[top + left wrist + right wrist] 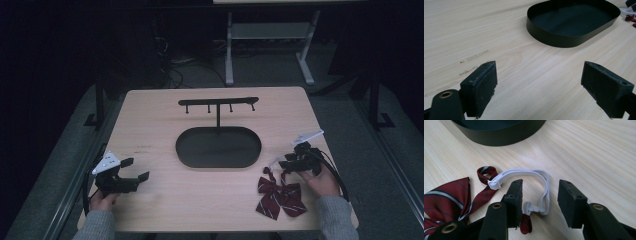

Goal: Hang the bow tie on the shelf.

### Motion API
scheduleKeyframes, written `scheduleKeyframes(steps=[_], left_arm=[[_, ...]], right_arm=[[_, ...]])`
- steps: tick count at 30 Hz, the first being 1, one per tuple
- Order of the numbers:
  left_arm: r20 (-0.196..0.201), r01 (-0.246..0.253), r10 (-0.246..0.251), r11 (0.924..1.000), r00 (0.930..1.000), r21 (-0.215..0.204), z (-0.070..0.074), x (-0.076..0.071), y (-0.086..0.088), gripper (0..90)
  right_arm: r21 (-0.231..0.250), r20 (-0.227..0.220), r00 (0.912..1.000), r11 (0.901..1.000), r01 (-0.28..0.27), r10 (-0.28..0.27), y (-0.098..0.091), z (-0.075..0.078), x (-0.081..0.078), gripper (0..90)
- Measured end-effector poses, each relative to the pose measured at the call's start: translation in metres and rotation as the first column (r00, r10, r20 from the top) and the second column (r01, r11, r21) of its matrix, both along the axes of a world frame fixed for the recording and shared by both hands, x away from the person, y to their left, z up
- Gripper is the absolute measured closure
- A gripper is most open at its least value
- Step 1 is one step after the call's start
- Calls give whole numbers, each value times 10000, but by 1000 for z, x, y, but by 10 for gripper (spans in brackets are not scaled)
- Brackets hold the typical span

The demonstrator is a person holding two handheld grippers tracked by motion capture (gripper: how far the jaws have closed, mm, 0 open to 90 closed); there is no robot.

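Observation:
A dark red striped bow tie (278, 196) lies near the table's front right edge. Its white elastic strap (531, 176) loops out toward the black tray. My right gripper (278, 163) hovers open over that strap, and in the right gripper view its pads (515, 195) straddle the strap's loop and white clasp (530, 207) without closing on them. The tie's red fabric (449, 195) spreads to the left of the jaws. My left gripper (136, 168) stands open at the front left, with bare wood between its pads (482, 87).
A black oval tray (218, 147) sits mid-table, with a black T-shaped hook stand (218, 105) rising from its far rim. The tray (571, 22) lies ahead of the left gripper. A desk frame (270, 45) stands on the floor beyond the table.

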State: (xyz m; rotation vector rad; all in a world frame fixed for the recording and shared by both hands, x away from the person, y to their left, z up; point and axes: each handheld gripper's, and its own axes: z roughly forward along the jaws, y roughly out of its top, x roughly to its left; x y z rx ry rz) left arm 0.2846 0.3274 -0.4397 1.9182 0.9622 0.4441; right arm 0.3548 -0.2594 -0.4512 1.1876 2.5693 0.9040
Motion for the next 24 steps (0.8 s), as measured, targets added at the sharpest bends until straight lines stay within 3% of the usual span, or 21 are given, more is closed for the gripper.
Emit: scheduleKeyframes(steps=[17, 21, 24], left_arm=[[1, 0, 0, 10000, 10000, -27, 0, 0, 0, 130], [19, 24, -24, 10000, 10000, 7, 0, 1, 0, 130], [27, 27, -27, 10000, 10000, 20, -1, 1, 0, 130]], right_arm=[[-209, 85, 9995, 9993, 299, -297, 2, -7, -1, 726], [-265, 463, 9983, 9990, 353, -341, 2, -3, -3, 708], [-301, 493, 9976, 9983, 498, -483, 2, -3, -3, 672]])
